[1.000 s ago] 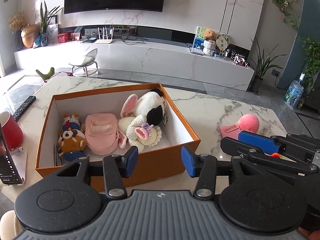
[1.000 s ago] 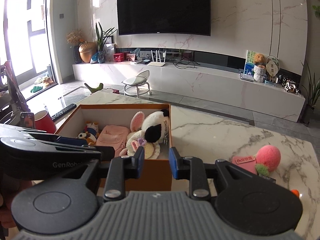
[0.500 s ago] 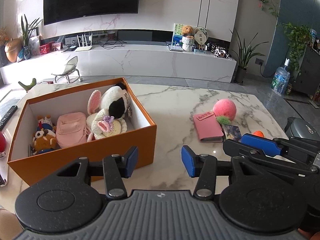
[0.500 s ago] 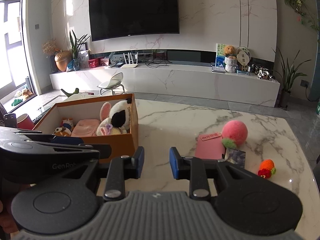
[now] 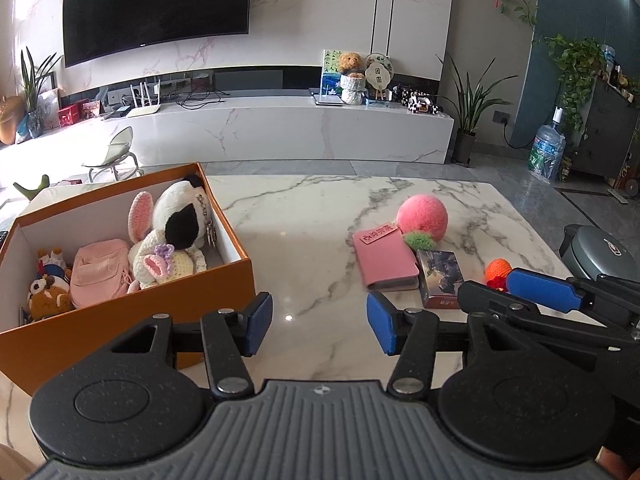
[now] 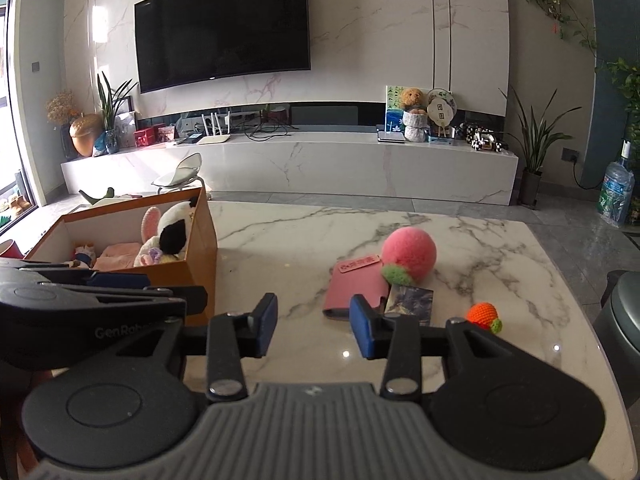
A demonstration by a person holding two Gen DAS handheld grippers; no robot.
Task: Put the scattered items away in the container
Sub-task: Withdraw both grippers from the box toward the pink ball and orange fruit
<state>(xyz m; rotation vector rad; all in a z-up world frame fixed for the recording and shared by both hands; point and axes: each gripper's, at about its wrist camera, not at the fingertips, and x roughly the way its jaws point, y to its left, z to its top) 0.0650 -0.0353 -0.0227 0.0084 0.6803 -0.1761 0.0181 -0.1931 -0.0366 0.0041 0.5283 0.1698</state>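
Observation:
An orange box (image 5: 224, 280) (image 6: 202, 260) stands at the table's left and holds plush toys and a pink pouch (image 5: 100, 272). On the marble to the right lie a pink plush peach (image 5: 422, 218) (image 6: 408, 254), a pink wallet (image 5: 386, 260) (image 6: 356, 286), a small card box (image 5: 440, 276) (image 6: 412, 300) and an orange crochet fruit (image 5: 498, 270) (image 6: 484, 316). My left gripper (image 5: 318, 324) is open and empty, over bare marble beside the box. My right gripper (image 6: 312, 330) is open and empty, short of the wallet.
The marble table (image 6: 300, 240) ends at the right near a grey bin (image 5: 596, 248). A red cup (image 6: 10, 248) stands left of the box. A TV wall and a low white console (image 6: 320, 160) lie beyond.
Both grippers have swung right, away from above the box toward the scattered items. Both stayed open and empty; the right one opened wider.

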